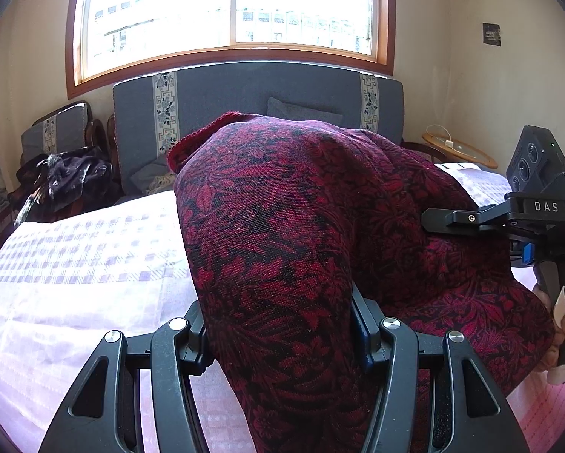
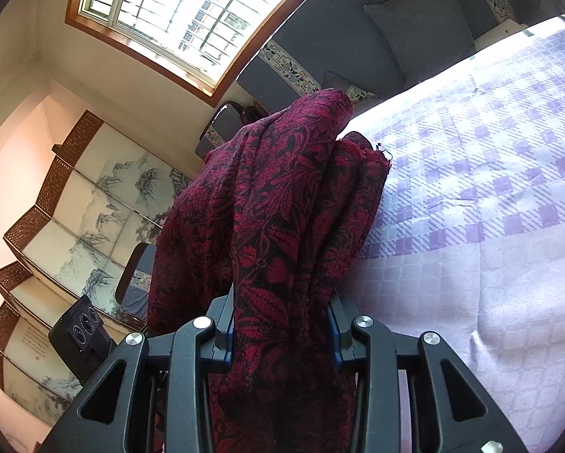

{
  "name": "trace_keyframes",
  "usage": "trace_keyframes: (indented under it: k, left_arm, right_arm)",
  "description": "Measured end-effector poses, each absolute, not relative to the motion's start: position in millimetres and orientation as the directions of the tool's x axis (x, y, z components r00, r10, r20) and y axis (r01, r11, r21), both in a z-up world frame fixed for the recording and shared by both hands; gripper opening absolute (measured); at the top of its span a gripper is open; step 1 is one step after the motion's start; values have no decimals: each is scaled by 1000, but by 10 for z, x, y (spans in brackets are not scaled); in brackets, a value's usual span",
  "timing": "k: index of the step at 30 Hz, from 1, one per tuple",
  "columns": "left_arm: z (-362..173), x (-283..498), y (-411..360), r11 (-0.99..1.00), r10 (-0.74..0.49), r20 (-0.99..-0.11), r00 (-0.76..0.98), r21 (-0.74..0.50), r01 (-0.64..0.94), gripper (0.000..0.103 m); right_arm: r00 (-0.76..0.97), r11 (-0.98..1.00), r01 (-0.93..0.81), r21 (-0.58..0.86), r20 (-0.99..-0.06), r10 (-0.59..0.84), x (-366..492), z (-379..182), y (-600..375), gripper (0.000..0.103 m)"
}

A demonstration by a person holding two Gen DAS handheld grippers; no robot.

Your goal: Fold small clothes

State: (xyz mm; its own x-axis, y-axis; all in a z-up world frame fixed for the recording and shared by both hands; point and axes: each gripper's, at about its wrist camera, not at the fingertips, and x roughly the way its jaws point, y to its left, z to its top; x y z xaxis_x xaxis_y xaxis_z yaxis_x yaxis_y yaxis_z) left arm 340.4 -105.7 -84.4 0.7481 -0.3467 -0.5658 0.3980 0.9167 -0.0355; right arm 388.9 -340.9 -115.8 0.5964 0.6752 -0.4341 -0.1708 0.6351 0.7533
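A dark red garment with a black leaf pattern [image 1: 282,226] is held up over the bed by both grippers. My left gripper [image 1: 280,336] is shut on a thick bunch of the cloth, which drapes over and hides its fingertips. The right gripper [image 1: 471,221] shows at the right of the left wrist view, clamped on the garment's other side, with a person's hand below it. In the right wrist view the garment [image 2: 282,204] hangs in folds, and my right gripper [image 2: 282,332] is shut on it. The left gripper's camera body [image 2: 82,326] shows at lower left there.
The bed carries a pale sheet with lilac checks [image 1: 75,264], [image 2: 490,188]. A grey headboard cushion [image 1: 252,90] stands under a large window [image 1: 229,11]. Dark clothes are piled at the left [image 1: 63,181]. A round side table [image 1: 459,151] is at right. A painted folding screen [image 2: 67,234] stands beside the bed.
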Motion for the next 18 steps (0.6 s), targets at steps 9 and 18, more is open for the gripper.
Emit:
trace_keyframes:
  k: [9, 18]
  left_arm:
    - [-829, 3423, -1067, 917, -343, -574, 743, -34, 398, 57]
    - [-847, 3482, -1048, 922, -333, -589, 736, -39, 386, 61]
  right_arm:
    - [600, 680, -149, 718, -481, 639, 3867, -1204, -3332, 34]
    - [608, 714, -138, 687, -510, 609, 3843, -1245, -3255, 34]
